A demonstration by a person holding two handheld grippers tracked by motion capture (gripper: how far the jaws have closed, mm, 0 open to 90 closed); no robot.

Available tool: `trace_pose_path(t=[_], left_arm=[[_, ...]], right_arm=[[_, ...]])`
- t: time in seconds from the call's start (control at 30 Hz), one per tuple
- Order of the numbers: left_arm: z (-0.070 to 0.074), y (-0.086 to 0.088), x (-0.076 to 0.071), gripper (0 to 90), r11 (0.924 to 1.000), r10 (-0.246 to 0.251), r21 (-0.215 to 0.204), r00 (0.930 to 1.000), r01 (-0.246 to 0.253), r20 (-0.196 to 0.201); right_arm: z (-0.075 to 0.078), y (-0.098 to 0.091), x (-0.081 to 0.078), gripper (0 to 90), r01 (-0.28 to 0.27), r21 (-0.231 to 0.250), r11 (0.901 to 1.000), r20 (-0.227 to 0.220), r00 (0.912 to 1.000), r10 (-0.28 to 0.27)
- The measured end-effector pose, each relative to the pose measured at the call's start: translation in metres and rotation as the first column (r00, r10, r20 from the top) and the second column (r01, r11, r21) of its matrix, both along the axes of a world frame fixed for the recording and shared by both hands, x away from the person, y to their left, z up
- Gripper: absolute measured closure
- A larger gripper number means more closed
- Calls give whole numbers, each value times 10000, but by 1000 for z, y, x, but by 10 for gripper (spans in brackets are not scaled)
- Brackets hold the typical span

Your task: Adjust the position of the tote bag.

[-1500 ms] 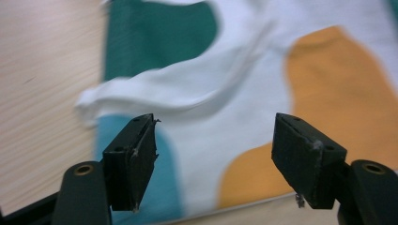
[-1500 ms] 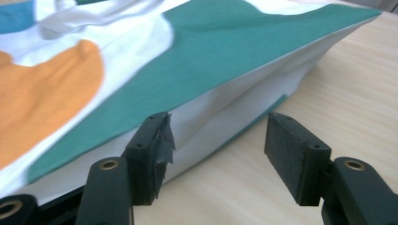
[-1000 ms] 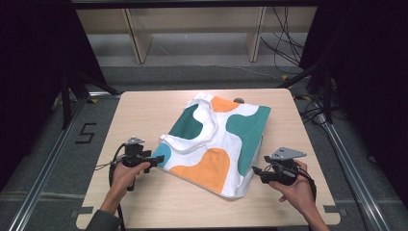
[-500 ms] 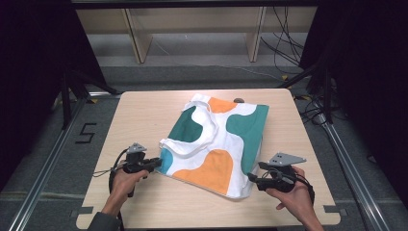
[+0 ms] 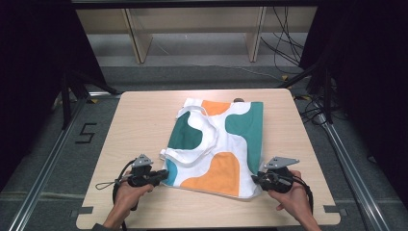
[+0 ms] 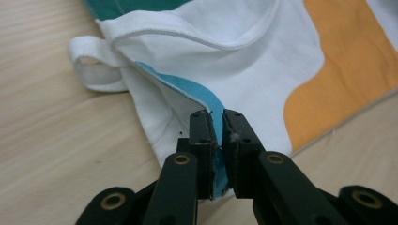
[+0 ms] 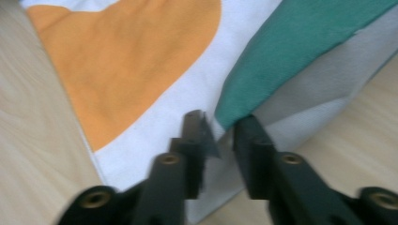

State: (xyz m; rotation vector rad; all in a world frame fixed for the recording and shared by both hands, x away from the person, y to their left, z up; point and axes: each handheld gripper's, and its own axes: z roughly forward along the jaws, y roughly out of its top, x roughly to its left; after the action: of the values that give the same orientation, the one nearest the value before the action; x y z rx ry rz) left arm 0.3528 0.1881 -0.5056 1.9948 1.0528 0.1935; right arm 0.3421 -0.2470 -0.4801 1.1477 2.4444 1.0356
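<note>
A cloth tote bag [image 5: 216,144] patterned in white, orange, green and teal lies flat on the wooden table [image 5: 139,125], its white handles [image 5: 192,156] folded over it. My left gripper [image 5: 161,175] is shut on the bag's near left corner, and the left gripper view has teal-edged fabric [image 6: 244,70] pinched between the jaws of the left gripper [image 6: 217,117]. My right gripper [image 5: 255,179] is at the near right corner. In the blurred right gripper view its jaws stand a little apart, the right gripper [image 7: 220,124] straddling the bag [image 7: 141,61] at its edge.
The bag's near edge lies close to the table's front edge [image 5: 207,222]. Bare tabletop runs along both sides of the bag. Metal rails [image 5: 48,163] flank the table, and shelving [image 5: 192,29] and cables stand on the floor beyond it.
Both grippers have drawn back toward the person, dragging the bag nearer to the front edge and turning it straighter. The right gripper's jaws now show a gap.
</note>
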Motion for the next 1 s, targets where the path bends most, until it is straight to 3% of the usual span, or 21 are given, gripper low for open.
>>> trace_pose_path(t=[0.03,0.07,0.1,0.13,0.17,0.2,0.23,0.37,0.5,0.6,0.63,0.67,0.73,0.77,0.8,0.83,0.9,1.0], left_arm=[[0,-11,-9,815,9997,-189,-139,9998,190,39],[0,-11,-9,814,9997,-189,-139,9998,190,39],[1,-18,-14,812,9990,-440,9,9990,439,98],[0,-25,-17,812,9984,-555,-56,9983,556,182],[1,-29,-20,811,9957,-895,240,9958,890,193],[1,-36,-23,809,9949,-990,213,9948,985,245],[1,-43,-25,806,9939,-1079,271,9938,1072,271],[-1,-76,-32,797,9886,-1506,83,9875,1504,460],[-1,-95,-33,792,9837,-1797,86,9822,1795,541],[0,-116,-32,785,9768,-2130,369,9752,2110,607],[0,-122,-31,784,9730,-2267,591,9719,2232,626],[-1,-131,-32,784,9757,-2187,264,9738,2174,621],[0,-143,-31,781,9669,-2535,436,9658,2514,548],[1,-156,-30,777,9665,-2543,481,9661,2522,444],[1,-156,-30,775,9665,-2543,481,9661,2522,444],[1,-168,-31,771,9651,-2596,491,9642,2571,538],[1,-175,-30,762,9601,-2779,465,9593,2757,498],[2,-175,-30,680,9595,-2817,147,9587,2813,394]], right_arm=[[2,-8,6,849,-81,-546,9985,-99,9999,76],[2,-8,6,849,-81,-546,9985,-99,9999,76],[1,-14,12,867,8,-813,9967,115,9999,2],[1,-14,12,867,8,-813,9967,115,9999,2],[1,-17,15,873,43,-938,9956,118,9999,-32],[1,-19,18,878,159,-999,9949,99,9998,-150],[0,-22,24,881,219,-1133,9933,415,9990,-173],[3,-37,48,884,612,-1661,9842,868,9951,-473],[1,-45,69,884,942,-1810,9790,1109,9910,-748],[1,-47,79,881,1106,-1919,9752,1171,9891,-892],[0,-48,85,874,1285,-1884,9737,1422,9845,-1024],[0,-49,89,864,1410,-1859,9724,1445,9828,-1148],[1,-54,97,819,1621,-1873,9688,1490,9796,-1351],[4,-59,100,698,2048,-1785,9624,1645,9705,-1760],[4,-59,100,698,2048,-1785,9624,1645,9705,-1760],[7,-64,101,579,2504,-1809,9511,2068,9551,-2121],[13,-68,98,510,2753,-1983,9407,2267,9466,-2292],[19,-68,90,458,2773,-1743,9448,2279,9448,-2353]])
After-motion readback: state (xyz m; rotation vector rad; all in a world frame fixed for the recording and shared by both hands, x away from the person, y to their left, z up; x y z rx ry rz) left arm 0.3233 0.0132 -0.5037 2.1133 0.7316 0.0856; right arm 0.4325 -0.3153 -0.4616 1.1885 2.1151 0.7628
